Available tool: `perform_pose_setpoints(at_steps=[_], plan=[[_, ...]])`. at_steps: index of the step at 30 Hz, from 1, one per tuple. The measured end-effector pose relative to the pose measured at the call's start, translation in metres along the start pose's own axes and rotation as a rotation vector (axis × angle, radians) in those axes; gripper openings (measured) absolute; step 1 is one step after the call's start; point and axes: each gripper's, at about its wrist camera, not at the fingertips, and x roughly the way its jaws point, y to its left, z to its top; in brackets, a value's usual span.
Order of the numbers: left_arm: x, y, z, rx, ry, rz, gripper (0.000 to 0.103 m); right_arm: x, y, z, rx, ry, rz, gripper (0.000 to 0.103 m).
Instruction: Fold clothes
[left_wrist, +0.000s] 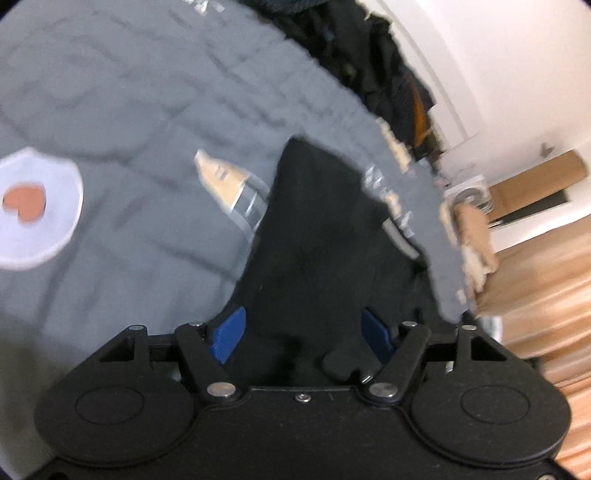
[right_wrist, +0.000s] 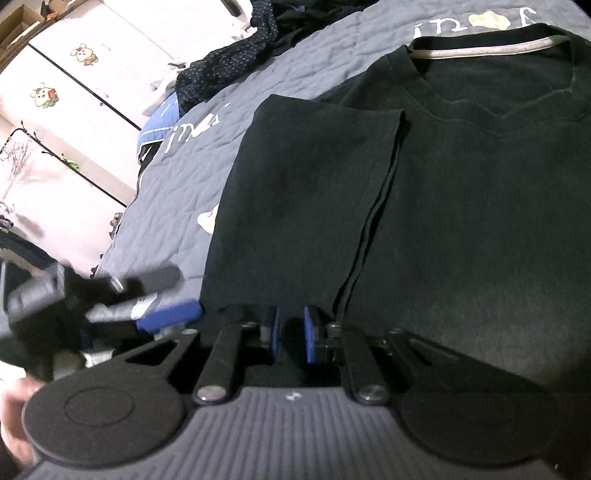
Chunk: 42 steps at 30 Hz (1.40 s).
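Lying folded on the quilt (right_wrist: 177, 192), a black T-shirt (right_wrist: 461, 203), right claw (right_wrist: 291, 334) at its hem.

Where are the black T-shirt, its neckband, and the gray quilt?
black T-shirt (right_wrist: 461, 221), right wrist view, on the chest panel.
neckband (right_wrist: 480, 50), right wrist view, on the pale inner strip.
gray quilt (left_wrist: 129, 110), left wrist view, on a bare stitched area.
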Motion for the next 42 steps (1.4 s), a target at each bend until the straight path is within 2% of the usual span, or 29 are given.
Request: perform_pose_setpoints(at_steps=[4,6,8,11,13,17,19,25,27,31,37,39,42], plan=[[-0.001,-0.006,0.015,-0.004,-0.022,-0.191,0.074,0.0,-0.002,0.001,0.01,0.003,0.012,0.013],[0.012,-0.011,0.02,0.026,0.016,-0.223,0.075,0.0,-0.003,0.002,0.014,0.004,0.015,0.013],[0.031,-0.014,0.023,0.047,0.071,-0.222,0.075,0.001,-0.002,0.002,0.019,0.003,0.015,0.013],[0.063,-0.012,0.031,0.089,0.141,-0.179,0.075,-0.002,-0.002,-0.001,0.011,0.0,0.013,0.013],[0.082,0.003,0.04,0.048,0.15,-0.141,0.075,-0.003,-0.002,-0.002,0.009,-0.006,0.008,0.013],[0.094,0.023,0.058,-0.034,0.101,-0.2,0.072,-0.003,-0.003,-0.004,0.007,-0.008,0.006,0.013],[0.098,0.021,0.069,-0.015,0.057,-0.188,0.072,-0.003,-0.003,-0.004,0.007,-0.007,0.005,0.013],[0.123,0.023,0.093,-0.024,-0.001,-0.203,0.072,-0.004,-0.004,-0.002,0.004,-0.001,0.008,0.013],[0.123,0.022,0.098,-0.008,-0.038,-0.2,0.072,-0.004,-0.005,-0.003,0.002,0.0,0.008,0.013],[0.12,0.022,0.099,-0.046,-0.101,-0.198,0.072,-0.005,-0.005,-0.005,-0.002,0.0,0.009,0.013],[0.11,0.008,0.102,-0.031,-0.127,-0.167,0.072,-0.006,-0.005,-0.008,-0.005,0.0,0.009,0.013],[0.102,-0.001,0.107,0.006,-0.13,-0.197,0.073,-0.008,-0.007,-0.011,-0.003,0.0,0.009,0.013],[0.09,-0.018,0.109,0.075,-0.076,-0.303,0.077,-0.009,-0.006,-0.013,-0.001,0.0,0.009,0.013]])
